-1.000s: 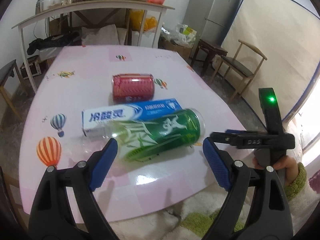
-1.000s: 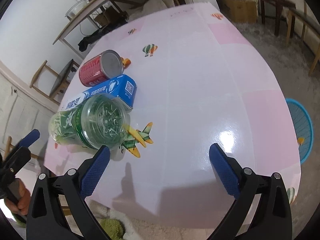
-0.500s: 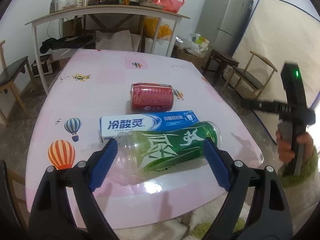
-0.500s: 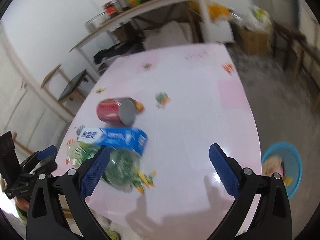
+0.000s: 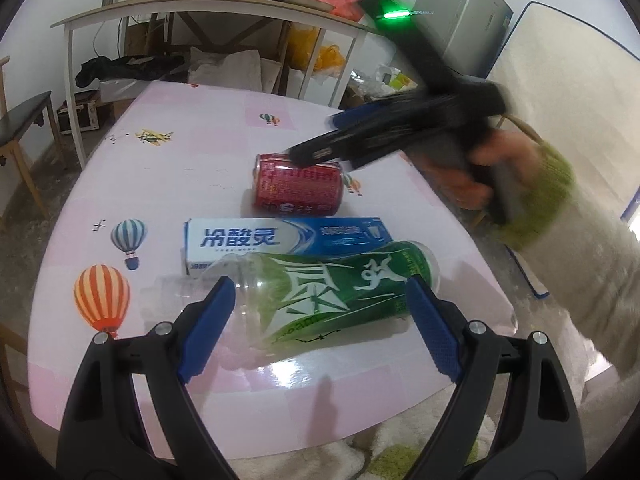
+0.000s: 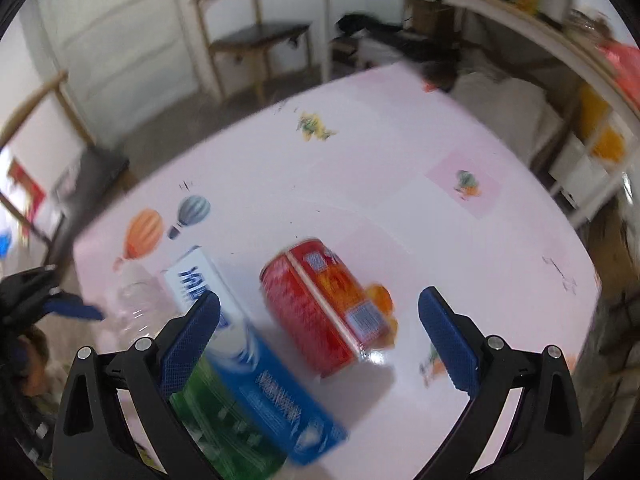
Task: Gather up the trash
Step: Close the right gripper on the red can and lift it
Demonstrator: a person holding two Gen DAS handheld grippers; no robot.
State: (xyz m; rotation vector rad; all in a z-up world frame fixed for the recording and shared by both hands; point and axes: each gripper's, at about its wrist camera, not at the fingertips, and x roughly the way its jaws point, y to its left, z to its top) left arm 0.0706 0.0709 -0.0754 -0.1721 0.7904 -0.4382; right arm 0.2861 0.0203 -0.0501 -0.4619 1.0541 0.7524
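Landmark: red drinks can lying on its side near the middle of the pink bench printed with balloons and small planes.
Change, right gripper: a second ago the right gripper looked over the bench's right half with the can far off to its left; now it hangs over the can, which lies in the gap between its two wide-apart blue pads, touching neither.
Change, left view: the right gripper, held by a hand in a green knit cuff, was low at the bench's near right edge; now it reaches in, blurred, above the can.
Left gripper: the left gripper has barely shifted; its pads stand wide, on either side of the bottle, and contact cannot be told.
Box: blue and white toothpaste box, just in front of the can, roughly parallel to it.
Bottle: clear plastic bottle with a green label, in front of the box and against it, on its side.
Edges: the bottle lies close to the near rim; the can sits well inside.
Open room: bare bench behind the can and to its left.
Surroundings: wooden chair and white shelf beyond the far edge.
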